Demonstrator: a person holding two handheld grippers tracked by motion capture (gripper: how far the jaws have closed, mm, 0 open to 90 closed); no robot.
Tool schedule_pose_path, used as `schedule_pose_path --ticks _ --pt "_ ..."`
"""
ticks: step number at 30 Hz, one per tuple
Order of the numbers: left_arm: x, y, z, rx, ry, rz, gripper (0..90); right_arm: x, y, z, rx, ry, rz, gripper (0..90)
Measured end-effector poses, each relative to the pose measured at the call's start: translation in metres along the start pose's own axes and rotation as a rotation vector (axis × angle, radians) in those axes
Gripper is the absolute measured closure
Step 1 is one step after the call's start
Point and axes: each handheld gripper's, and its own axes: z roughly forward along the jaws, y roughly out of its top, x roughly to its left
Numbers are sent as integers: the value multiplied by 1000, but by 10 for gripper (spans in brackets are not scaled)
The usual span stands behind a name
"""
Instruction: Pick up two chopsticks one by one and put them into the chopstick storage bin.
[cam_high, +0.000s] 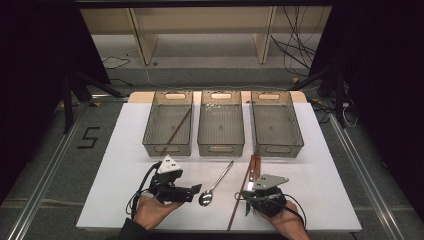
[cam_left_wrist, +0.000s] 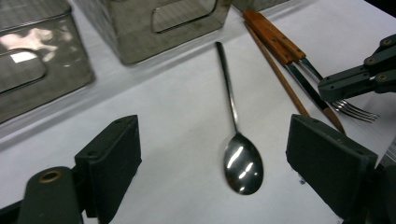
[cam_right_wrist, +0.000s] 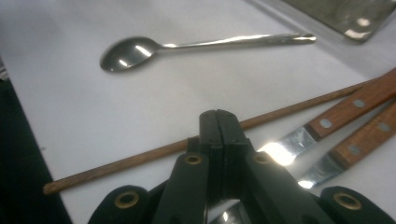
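While the left gripper stands spread around the shiny steel spoon, the right gripper sits pressed together, empty, above the thin brown wooden chopstick.

Chopstick partly hidden behind pressed-together jaws of right gripper; whether pinched, unclear. Knife and fork handles cut off at frame edge, right of those jaws; blade tip and tines covered by gripper body. Bins cropped at top edge. Small contents of middle bin too tiny to identify.
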Motion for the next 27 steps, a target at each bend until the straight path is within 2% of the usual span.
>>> schedule_pose_path --ticks 7,12,18,22,25,27 --pt "9 -7 -9 -5 24 -20 176 1 3 14 50 -11 -15 900" --pt "10 -9 -9 1 32 -11 176 0 5 20 52 -9 -15 900" --pt "12 -11 -9 4 38 -12 176 3 15 31 68 -9 -37 900" --pt "14 -12 -10 1 39 -16 176 1 20 29 59 -23 -9 899" --pt "15 -13 -11 3 41 -15 177 -2 25 24 43 -41 27 833" --pt "15 -13 -11 3 43 -17 178 -2 29 23 41 -61 44 731"
